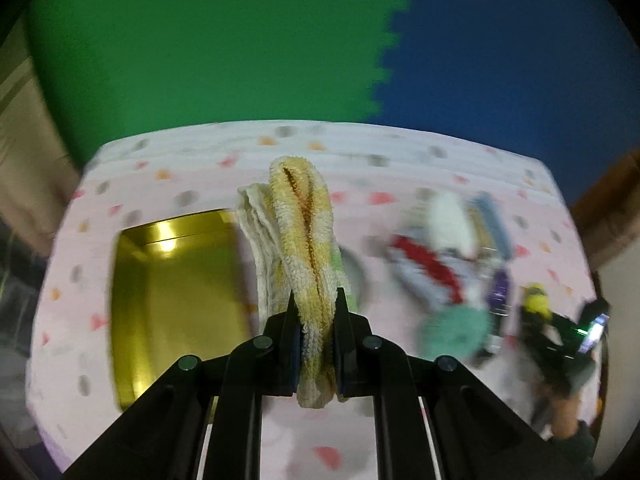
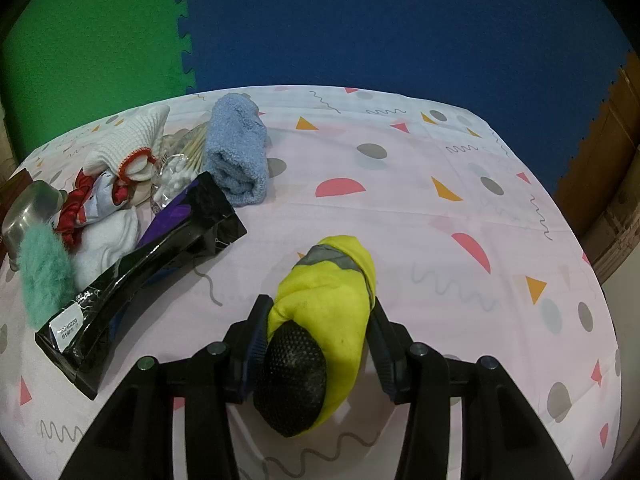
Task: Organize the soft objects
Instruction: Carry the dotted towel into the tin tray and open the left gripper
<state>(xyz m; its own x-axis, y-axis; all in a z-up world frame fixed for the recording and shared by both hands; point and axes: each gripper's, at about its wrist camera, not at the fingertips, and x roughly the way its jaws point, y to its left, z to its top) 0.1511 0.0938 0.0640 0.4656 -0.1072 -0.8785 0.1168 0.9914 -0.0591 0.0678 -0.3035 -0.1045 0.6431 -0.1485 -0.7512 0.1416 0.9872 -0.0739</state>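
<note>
Two grippers each carry a soft thing above the patterned tablecloth [image 2: 400,208]. The left gripper [image 1: 317,344] has its jaws pressed narrow onto a folded yellow terry cloth [image 1: 304,240], which stands up between the fingers with a paler cloth layer hanging on its left side. Just left of it on the table sits a gold metal tray [image 1: 172,288]; that view is blurred, so the pile to the right shows only as smeared colours. The right gripper [image 2: 318,344] has its jaws closed around a rolled yellow glove [image 2: 332,292] with a grey band and a black dotted-grip end facing the camera. To its left lie a black foil packet [image 2: 160,264], a rolled blue towel [image 2: 238,152], a white knitted glove with red trim [image 2: 132,148], a bag of cotton swabs [image 2: 176,176], a teal fluffy piece [image 2: 44,276] and a steel cup [image 2: 28,212], crowded together and touching.
</note>
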